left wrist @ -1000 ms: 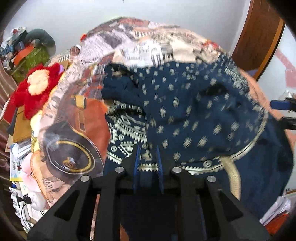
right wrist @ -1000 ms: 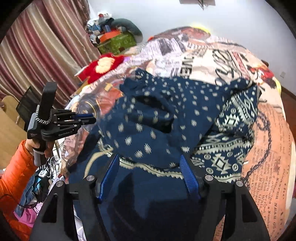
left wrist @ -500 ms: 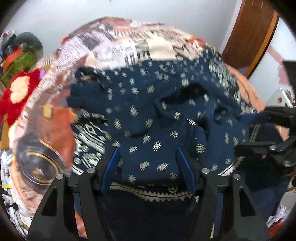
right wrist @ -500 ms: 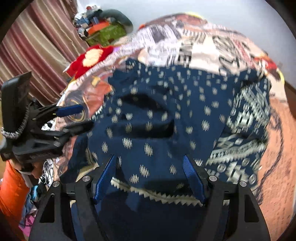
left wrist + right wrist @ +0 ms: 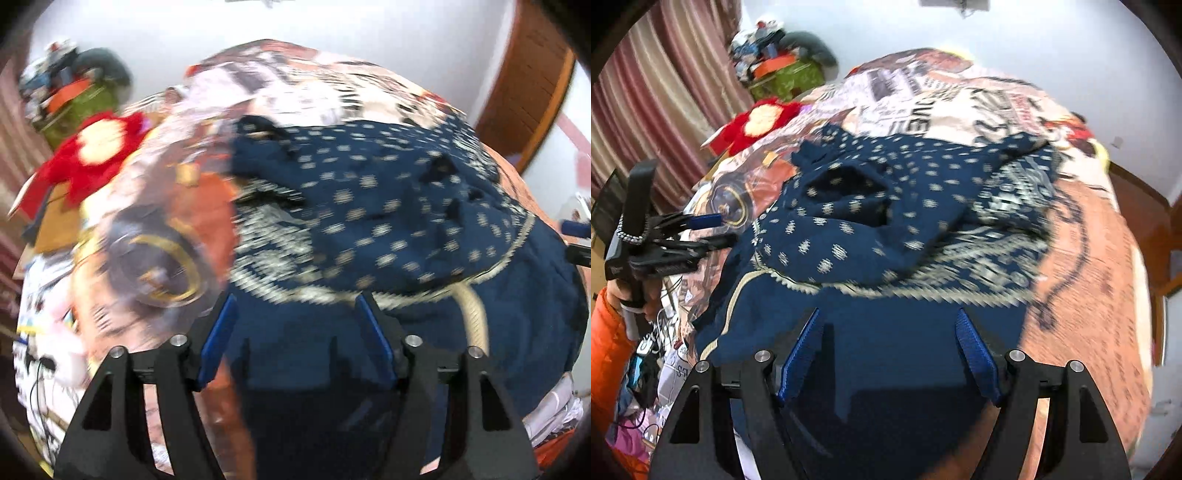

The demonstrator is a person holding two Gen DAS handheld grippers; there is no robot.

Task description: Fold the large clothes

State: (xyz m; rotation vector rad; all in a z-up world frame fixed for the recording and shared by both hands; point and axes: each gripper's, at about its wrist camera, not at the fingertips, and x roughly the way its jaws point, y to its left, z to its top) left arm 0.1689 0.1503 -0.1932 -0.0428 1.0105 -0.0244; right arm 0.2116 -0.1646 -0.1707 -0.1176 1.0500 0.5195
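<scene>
A large navy garment with cream dots and patterned bands (image 5: 388, 229) lies partly folded on the bed; it also shows in the right wrist view (image 5: 886, 229). A dotted layer is folded over the plain navy near part. My left gripper (image 5: 295, 325) is open and empty, hovering above the garment's plain near-left part. My right gripper (image 5: 888, 343) is open and empty above the near edge. The left gripper also shows in the right wrist view (image 5: 709, 229), at the garment's left side, jaws apart. The right gripper's fingertips (image 5: 572, 229) show at the right edge of the left wrist view.
The bed has a printed orange and white cover (image 5: 1089, 240). A red plush toy (image 5: 92, 155) and a green box with clutter (image 5: 783, 77) sit at the far left. Striped curtains (image 5: 646, 92) hang left. A wooden door (image 5: 528, 81) stands right. Cables and papers (image 5: 657, 350) lie beside the bed.
The left gripper was shut on the fabric a second ago, then opened and let it drop. Both grippers have since drawn back from the folded layer toward the near edge.
</scene>
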